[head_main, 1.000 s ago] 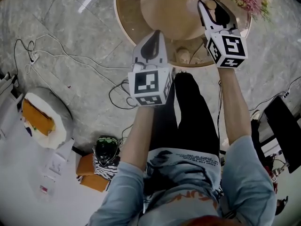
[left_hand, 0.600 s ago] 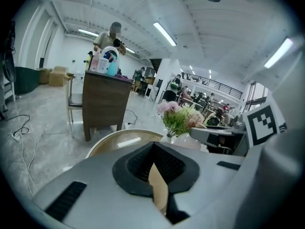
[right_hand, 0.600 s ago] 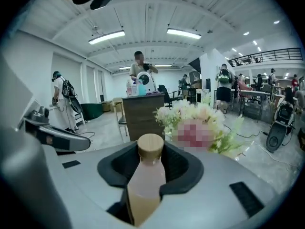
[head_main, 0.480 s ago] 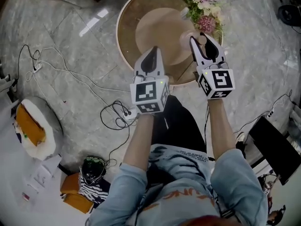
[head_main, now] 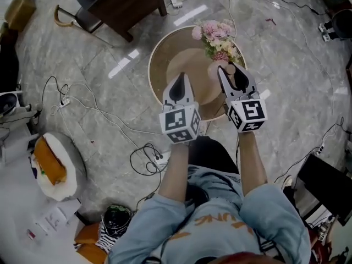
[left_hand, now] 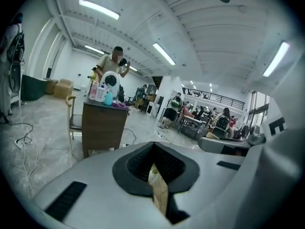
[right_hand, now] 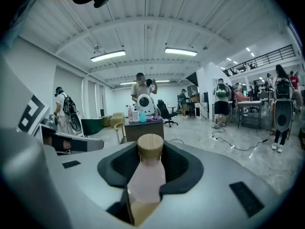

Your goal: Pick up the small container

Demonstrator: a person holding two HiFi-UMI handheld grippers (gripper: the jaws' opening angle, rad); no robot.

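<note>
As its own view shows, your right gripper [right_hand: 147, 162] is clamped on the container [right_hand: 144, 182], with a dark pad pressed to each side of its pale pink body. The container stands upright between the jaws, and its round tan cap [right_hand: 150, 146] sits above the pads. From the head view, it lies over the near right part of the round table [head_main: 158, 65], just beside the flowers [head_main: 215, 33]. Your left gripper [head_main: 179, 81] is closed and holds nothing: its jaws meet at a point, with only a thin slit between them. It shows over the table's near edge, level with the right gripper and apart from it. A dark cabinet [head_main: 129, 4] stands beyond the table, and cables [head_main: 82, 106] trail across the floor to your left.
</note>
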